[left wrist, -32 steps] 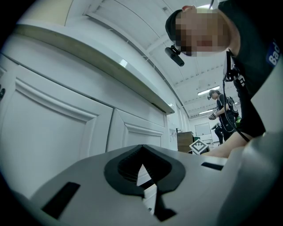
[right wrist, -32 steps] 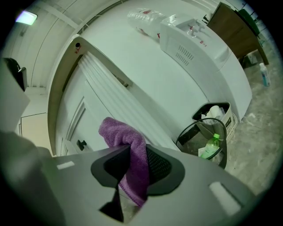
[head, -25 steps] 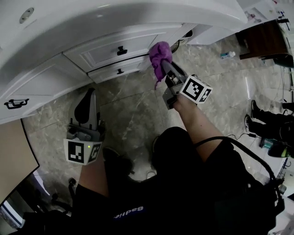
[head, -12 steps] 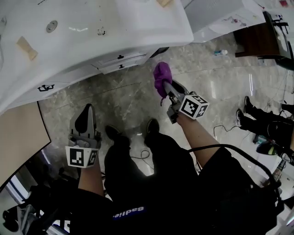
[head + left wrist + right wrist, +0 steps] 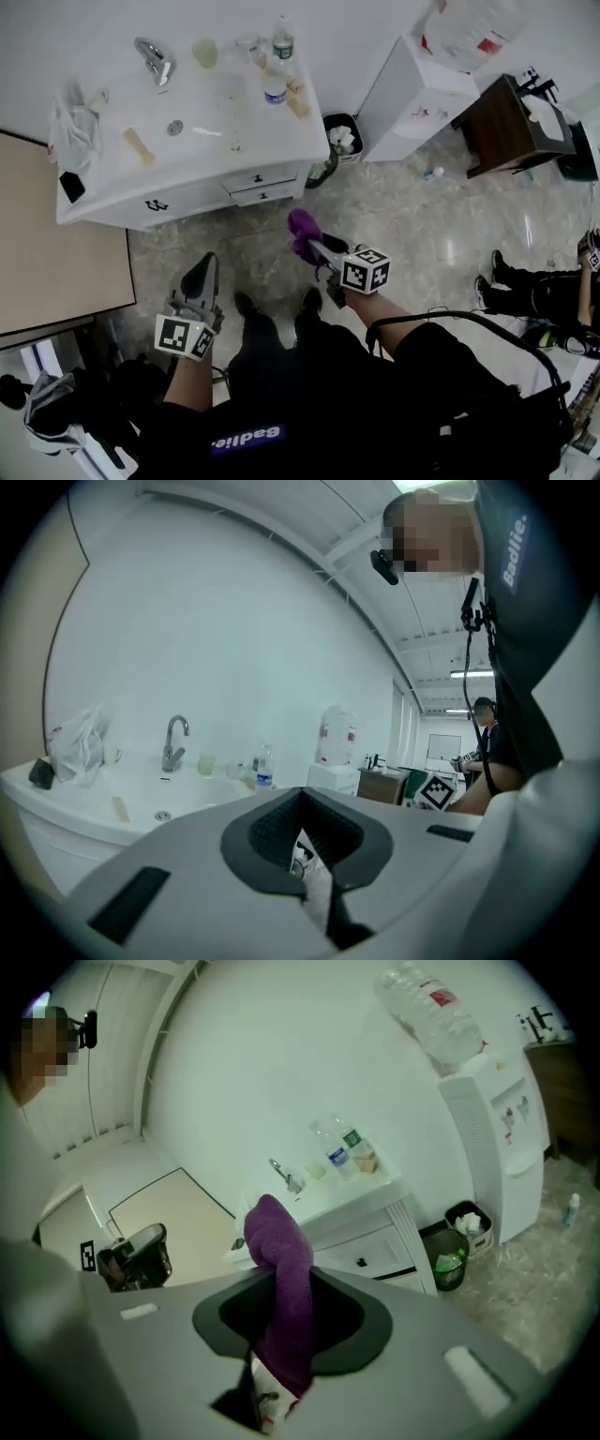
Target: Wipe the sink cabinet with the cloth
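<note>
Head view is showing two small waste bins beside the white sink cabinet [image 5: 211,195], one black bin [image 5: 330,119] holding crumpled white paper, the other dark bin [image 5: 431,1258] something green, and two clear plastic bottles [image 5: 275,86] standing on its top. The right gripper [image 5: 321,249] is pinching the crumpled purple cloth [image 5: 302,232], well apart from the cabinet, while the left gripper [image 5: 206,268] jaws are pressing together, empty.

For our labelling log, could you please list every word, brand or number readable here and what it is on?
"Badlie": white print on the person's dark shirt.
Labels on the bottles: too small to read.
Red label on the jug: blurred, unreadable.
The marker cubes: square patterns only, no letters.
</note>
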Demonstrator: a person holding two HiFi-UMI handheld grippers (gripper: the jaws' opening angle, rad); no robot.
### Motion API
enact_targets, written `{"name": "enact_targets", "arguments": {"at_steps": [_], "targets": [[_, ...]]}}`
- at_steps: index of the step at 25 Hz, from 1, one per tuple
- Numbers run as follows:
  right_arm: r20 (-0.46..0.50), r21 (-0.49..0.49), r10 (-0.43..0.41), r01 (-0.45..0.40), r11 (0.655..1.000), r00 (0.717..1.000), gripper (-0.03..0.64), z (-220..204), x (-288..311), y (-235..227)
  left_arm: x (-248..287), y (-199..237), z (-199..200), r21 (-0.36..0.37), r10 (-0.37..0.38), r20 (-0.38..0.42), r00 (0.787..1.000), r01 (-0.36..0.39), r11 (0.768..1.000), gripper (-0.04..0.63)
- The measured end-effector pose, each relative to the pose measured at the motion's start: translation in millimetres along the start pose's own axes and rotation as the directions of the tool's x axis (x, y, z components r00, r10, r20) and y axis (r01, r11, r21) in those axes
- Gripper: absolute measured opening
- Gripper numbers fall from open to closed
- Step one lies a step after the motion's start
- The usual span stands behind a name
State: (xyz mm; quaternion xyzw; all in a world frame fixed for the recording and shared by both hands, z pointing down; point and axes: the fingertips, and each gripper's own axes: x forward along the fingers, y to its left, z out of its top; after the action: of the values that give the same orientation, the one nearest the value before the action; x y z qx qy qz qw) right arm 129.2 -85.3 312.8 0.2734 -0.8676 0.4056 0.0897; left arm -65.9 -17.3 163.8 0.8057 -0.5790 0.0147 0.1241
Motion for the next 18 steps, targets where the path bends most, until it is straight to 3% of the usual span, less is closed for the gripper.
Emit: {"name": "enact_targets", "arguments": {"at_steps": [3, 9, 13, 18], "targets": [[0.003, 0.000, 0.055, -0.055, 0.998, 0.998, 0.100, 4.3, -26.9, 43.9, -19.4, -29.9, 33.8, -0.026, 0.002, 0.030, 1.000, -0.001, 1.000, 0.002], [0.082, -0.051, 0.143, -0.139, 0.989, 0.986, 0.100, 37.7, -57.8, 134.8, -44.6, -71.2, 79.4, -0.025, -0.104, 0.033, 0.994, 0.105, 0.994, 0.002], [0.103, -0.152, 0.207, -0.191, 0.970, 0.973, 0.100, 63.1, -71.6, 184.3, -50.0, -92.4, 103.4, -0.040, -0.161, 0.056, 0.985, 0.163, 0.986, 0.002], [0.096, -0.296, 0.307, -0.268, 0.917, 0.947, 0.100, 71.5, -93.6, 234.2, -57.1, -126.5, 115.7, -0.054, -0.261, 0.053, 0.964, 0.264, 0.963, 0.002]]}}
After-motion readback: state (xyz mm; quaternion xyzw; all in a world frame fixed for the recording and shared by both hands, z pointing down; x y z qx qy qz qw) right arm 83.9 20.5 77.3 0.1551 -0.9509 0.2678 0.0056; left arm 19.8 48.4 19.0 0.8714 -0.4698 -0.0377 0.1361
